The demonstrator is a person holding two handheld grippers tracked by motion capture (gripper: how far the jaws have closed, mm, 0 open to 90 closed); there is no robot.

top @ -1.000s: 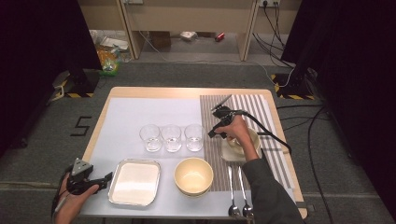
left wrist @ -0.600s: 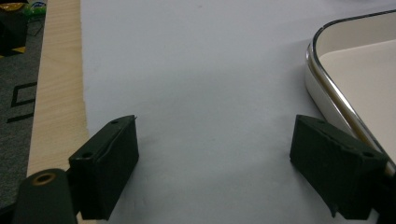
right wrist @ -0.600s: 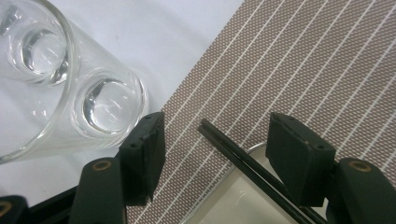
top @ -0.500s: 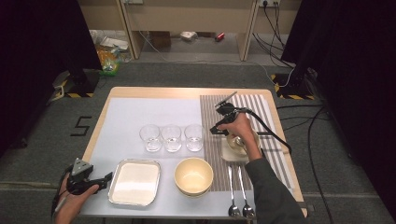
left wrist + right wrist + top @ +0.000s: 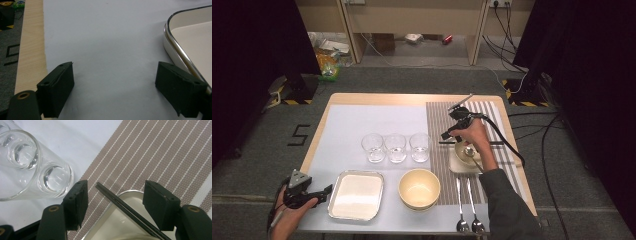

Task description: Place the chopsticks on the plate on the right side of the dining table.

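Note:
My right gripper (image 5: 448,134) hovers open over the brown striped mat (image 5: 439,120), just right of the row of glasses. In the right gripper view its jaws (image 5: 116,192) straddle a pair of black chopsticks (image 5: 120,203) without touching them. The chopsticks (image 5: 462,143) lie across the rim of a small white dish (image 5: 458,166) that also holds a spoon (image 5: 470,151). My left gripper (image 5: 326,190) rests open at the table's near left, its jaws (image 5: 115,75) over bare pale mat. The metal-rimmed white tray (image 5: 175,47) lies just to its right.
Three empty glasses (image 5: 395,147) stand in a row mid-table; the nearest glass (image 5: 53,178) is close to my right gripper's left jaw. A cream bowl (image 5: 418,187) sits beside the tray (image 5: 357,194). Two spoons (image 5: 467,207) lie on the mat's near end.
My right hand and gripper have shifted slightly toward the near side over the dish and chopsticks. The left gripper has not moved.

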